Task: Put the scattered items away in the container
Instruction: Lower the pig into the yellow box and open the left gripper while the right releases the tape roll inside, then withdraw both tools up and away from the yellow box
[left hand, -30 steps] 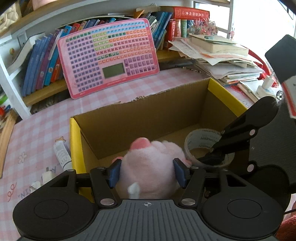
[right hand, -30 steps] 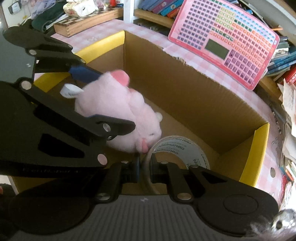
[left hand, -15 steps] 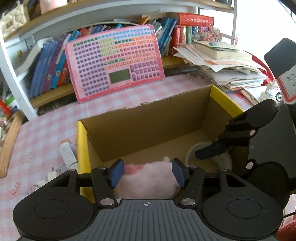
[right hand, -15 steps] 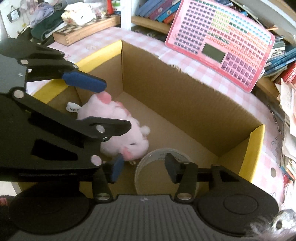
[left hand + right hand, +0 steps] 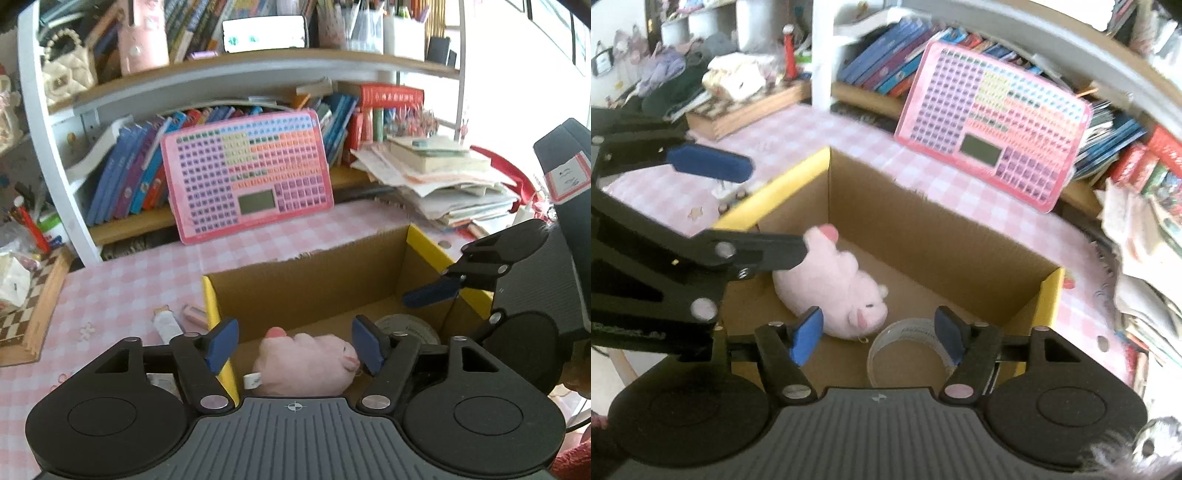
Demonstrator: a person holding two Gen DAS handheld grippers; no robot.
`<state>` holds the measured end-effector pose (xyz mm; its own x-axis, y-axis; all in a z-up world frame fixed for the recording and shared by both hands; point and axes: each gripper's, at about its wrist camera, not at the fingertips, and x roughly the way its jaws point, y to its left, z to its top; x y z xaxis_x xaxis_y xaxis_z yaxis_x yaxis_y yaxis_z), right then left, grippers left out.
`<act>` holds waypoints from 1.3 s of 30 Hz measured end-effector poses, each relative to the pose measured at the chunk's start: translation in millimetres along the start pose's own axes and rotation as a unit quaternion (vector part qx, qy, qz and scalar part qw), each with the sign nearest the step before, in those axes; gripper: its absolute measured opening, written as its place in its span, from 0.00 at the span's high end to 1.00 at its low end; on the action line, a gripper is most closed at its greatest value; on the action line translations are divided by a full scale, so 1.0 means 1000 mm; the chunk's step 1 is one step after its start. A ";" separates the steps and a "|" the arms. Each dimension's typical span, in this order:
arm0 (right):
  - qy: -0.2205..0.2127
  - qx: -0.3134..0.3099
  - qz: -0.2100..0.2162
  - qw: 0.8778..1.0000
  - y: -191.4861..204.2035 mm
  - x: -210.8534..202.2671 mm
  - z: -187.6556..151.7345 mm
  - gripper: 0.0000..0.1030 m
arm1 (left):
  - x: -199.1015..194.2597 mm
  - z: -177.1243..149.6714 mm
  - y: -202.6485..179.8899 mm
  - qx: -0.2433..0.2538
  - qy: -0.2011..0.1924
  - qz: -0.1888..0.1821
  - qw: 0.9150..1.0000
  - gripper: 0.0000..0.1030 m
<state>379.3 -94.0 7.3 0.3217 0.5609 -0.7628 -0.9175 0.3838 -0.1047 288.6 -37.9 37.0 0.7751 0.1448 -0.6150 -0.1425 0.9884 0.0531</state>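
Observation:
A cardboard box with yellow flaps stands on the pink checked table; it also shows in the right wrist view. A pink plush pig lies on the box floor, also in the right wrist view. A roll of clear tape lies beside it, also in the left wrist view. My left gripper is open above the pig, not touching it. My right gripper is open above the tape. A white tube and a small pink item lie on the table left of the box.
A pink toy keyboard leans on the bookshelf behind the box. A stack of papers and books sits at the right. A wooden chessboard tray with clutter is at the left. The pink checked table runs between them.
Both grippers opened and rose out of the box. The pig dropped from my left gripper and the tape roll from my right onto the box floor.

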 end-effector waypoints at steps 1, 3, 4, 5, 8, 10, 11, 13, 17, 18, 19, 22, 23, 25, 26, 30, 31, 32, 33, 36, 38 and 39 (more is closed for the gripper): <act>-0.008 0.004 -0.006 1.000 0.002 -0.005 0.001 0.35 | -0.005 -0.001 0.002 0.000 -0.006 -0.002 1.000 0.24; -0.023 0.014 -0.018 0.999 0.007 -0.017 0.000 0.34 | -0.016 -0.002 0.007 -0.003 -0.017 -0.004 1.000 0.21; -0.032 0.020 -0.024 0.999 0.009 -0.023 -0.001 0.33 | -0.022 -0.003 0.010 -0.005 -0.022 -0.005 1.000 0.20; -0.040 0.028 -0.030 0.998 0.011 -0.026 -0.001 0.31 | -0.027 -0.004 0.013 -0.007 -0.029 -0.006 1.000 0.19; -0.063 0.057 -0.050 0.995 0.018 -0.043 -0.006 0.30 | -0.043 -0.010 0.022 -0.008 -0.043 -0.005 0.999 0.16; -0.076 0.071 -0.063 0.993 0.024 -0.051 -0.008 0.30 | -0.052 -0.014 0.028 -0.012 -0.050 -0.007 0.999 0.16; -0.081 0.077 -0.070 0.991 0.027 -0.056 -0.010 0.30 | -0.057 -0.017 0.032 -0.015 -0.053 -0.008 0.998 0.16; -0.090 0.089 -0.083 0.988 0.034 -0.064 -0.012 0.29 | -0.064 -0.023 0.039 -0.018 -0.057 -0.010 0.998 0.16; -0.099 0.120 -0.106 0.982 0.048 -0.076 -0.017 0.29 | -0.081 -0.037 0.054 -0.026 -0.061 -0.014 0.998 0.16; -0.101 0.126 -0.111 0.981 0.053 -0.079 -0.019 0.29 | -0.086 -0.040 0.058 -0.030 -0.062 -0.016 0.997 0.16; -0.103 0.130 -0.116 0.979 0.058 -0.082 -0.021 0.29 | -0.090 -0.044 0.062 -0.034 -0.063 -0.018 0.997 0.16; -0.109 0.141 -0.136 0.974 0.075 -0.092 -0.028 0.29 | -0.104 -0.055 0.071 -0.041 -0.066 -0.024 0.997 0.16; -0.111 0.146 -0.142 0.973 0.080 -0.096 -0.031 0.29 | -0.108 -0.058 0.074 -0.043 -0.067 -0.025 0.997 0.16; -0.115 0.157 -0.155 0.969 0.090 -0.102 -0.037 0.28 | -0.115 -0.064 0.080 -0.046 -0.069 -0.027 0.996 0.16; -0.116 0.162 -0.161 0.967 0.094 -0.104 -0.039 0.27 | -0.119 -0.068 0.084 -0.048 -0.069 -0.028 0.996 0.16; -0.115 0.178 -0.183 0.960 0.114 -0.112 -0.051 0.25 | -0.132 -0.082 0.096 -0.053 -0.067 -0.032 0.996 0.16; -0.113 0.182 -0.188 0.959 0.118 -0.113 -0.054 0.25 | -0.135 -0.085 0.099 -0.054 -0.066 -0.033 0.996 0.16; -0.112 0.185 -0.191 0.957 0.122 -0.114 -0.057 0.24 | -0.137 -0.089 0.101 -0.055 -0.065 -0.033 0.996 0.16; -0.110 0.189 -0.193 0.956 0.126 -0.114 -0.059 0.24 | -0.140 -0.093 0.104 -0.055 -0.063 -0.034 0.996 0.16; -0.106 0.199 -0.200 0.953 0.142 -0.116 -0.067 0.23 | -0.145 -0.104 0.112 -0.055 -0.056 -0.035 0.996 0.16; -0.103 0.204 -0.202 0.952 0.152 -0.115 -0.071 0.21 | -0.148 -0.111 0.117 -0.054 -0.051 -0.035 0.997 0.16; -0.101 0.206 -0.202 0.952 0.157 -0.115 -0.073 0.21 | -0.150 -0.114 0.119 -0.053 -0.048 -0.035 0.997 0.16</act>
<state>181.3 -151.4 31.9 0.7057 0.4194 -0.5710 -0.5528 0.8300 -0.0736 85.1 52.8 45.6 0.8403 0.0850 -0.5355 -0.1472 0.9863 -0.0744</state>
